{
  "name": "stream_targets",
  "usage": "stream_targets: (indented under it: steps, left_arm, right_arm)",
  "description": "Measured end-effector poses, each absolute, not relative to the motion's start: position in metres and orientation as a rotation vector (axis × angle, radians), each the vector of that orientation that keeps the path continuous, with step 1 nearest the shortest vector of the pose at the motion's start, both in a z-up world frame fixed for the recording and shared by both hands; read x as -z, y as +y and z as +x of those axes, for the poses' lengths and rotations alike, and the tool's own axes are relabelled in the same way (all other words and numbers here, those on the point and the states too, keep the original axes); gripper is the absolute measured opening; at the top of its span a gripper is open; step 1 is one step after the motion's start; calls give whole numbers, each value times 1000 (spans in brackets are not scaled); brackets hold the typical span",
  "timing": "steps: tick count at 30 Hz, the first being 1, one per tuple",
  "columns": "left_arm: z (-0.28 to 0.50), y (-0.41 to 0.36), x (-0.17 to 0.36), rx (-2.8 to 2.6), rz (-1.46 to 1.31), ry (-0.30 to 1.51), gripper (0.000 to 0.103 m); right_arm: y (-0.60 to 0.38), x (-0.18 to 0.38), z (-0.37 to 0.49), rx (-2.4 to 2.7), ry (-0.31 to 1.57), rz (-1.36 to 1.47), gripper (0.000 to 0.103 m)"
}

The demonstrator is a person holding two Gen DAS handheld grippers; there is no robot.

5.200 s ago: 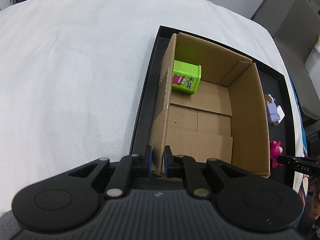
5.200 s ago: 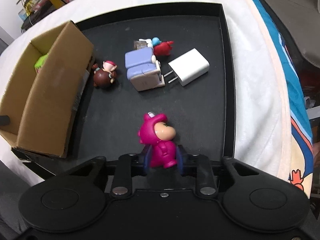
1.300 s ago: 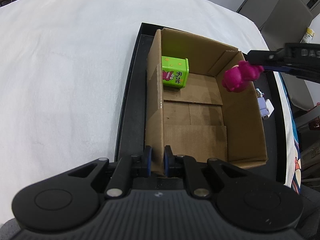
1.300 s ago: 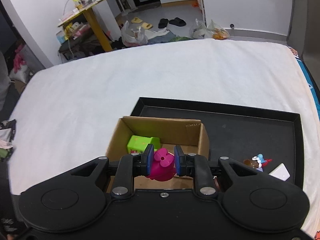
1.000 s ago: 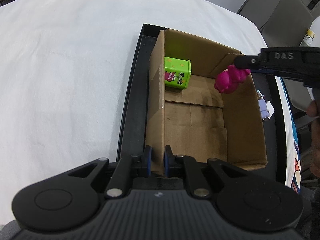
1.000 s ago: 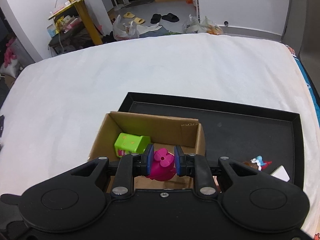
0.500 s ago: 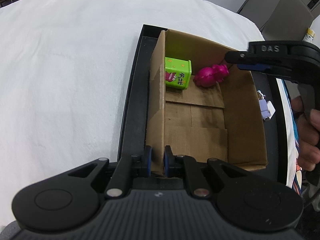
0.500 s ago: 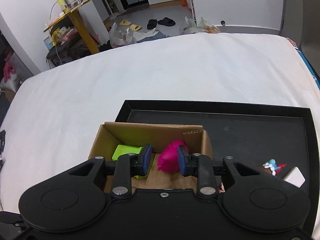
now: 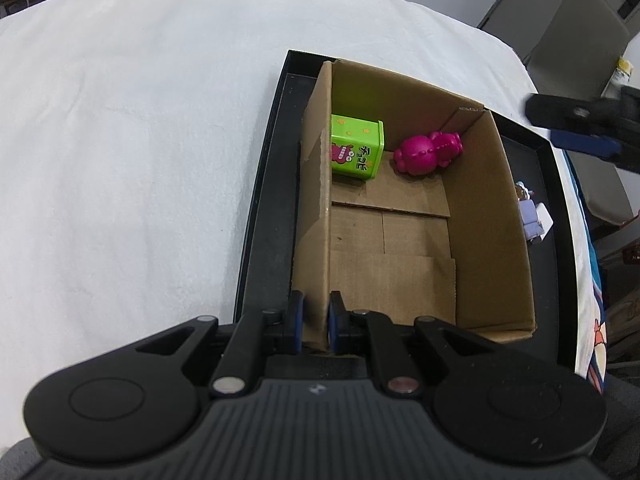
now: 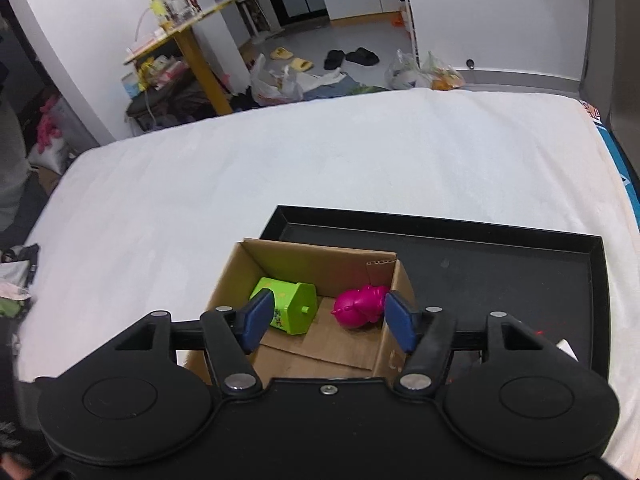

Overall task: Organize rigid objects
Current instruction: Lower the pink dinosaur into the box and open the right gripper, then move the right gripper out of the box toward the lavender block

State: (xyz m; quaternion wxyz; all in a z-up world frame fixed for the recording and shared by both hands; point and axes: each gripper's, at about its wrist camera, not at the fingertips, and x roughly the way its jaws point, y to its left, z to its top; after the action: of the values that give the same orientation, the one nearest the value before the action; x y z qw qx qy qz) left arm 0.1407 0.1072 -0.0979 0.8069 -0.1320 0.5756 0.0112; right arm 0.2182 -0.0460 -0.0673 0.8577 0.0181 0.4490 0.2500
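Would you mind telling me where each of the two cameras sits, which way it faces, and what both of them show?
Left wrist view: sits on the left gripper, looking steeply down into the brown cardboard box; its own jaws are shut on the box's near wall, and the right gripper shows at the upper right.
Right wrist view: sits on the right gripper, above the box's corner, facing across the white cloth toward the room; its jaws stand open, just opened, holding nothing.
Shared: the box, the green printed tin, the magenta toy figure and the black tray.
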Motion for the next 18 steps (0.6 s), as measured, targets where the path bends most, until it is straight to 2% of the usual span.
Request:
stream_targets:
  steps: [2, 4, 8, 10, 18]
  left_arm:
    - [141, 108, 98, -31, -296, 1231, 11]
    - [140, 108, 99, -31, -293, 1227, 11]
    - [139, 107, 99, -39, -297, 1224, 11]
    - [139, 105, 98, -38, -288, 1220, 11]
    - [135, 105, 96, -74, -284, 1202, 11]
  right_arm:
    - [-55, 61, 216, -542, 940, 47, 66]
    - [-62, 55, 213, -538, 926, 26, 76]
    - [-82, 48, 206, -544, 914, 35, 80]
    - [-92, 46, 202, -548, 908, 35, 86]
    - [-126, 52, 194, -526, 900, 85, 90]
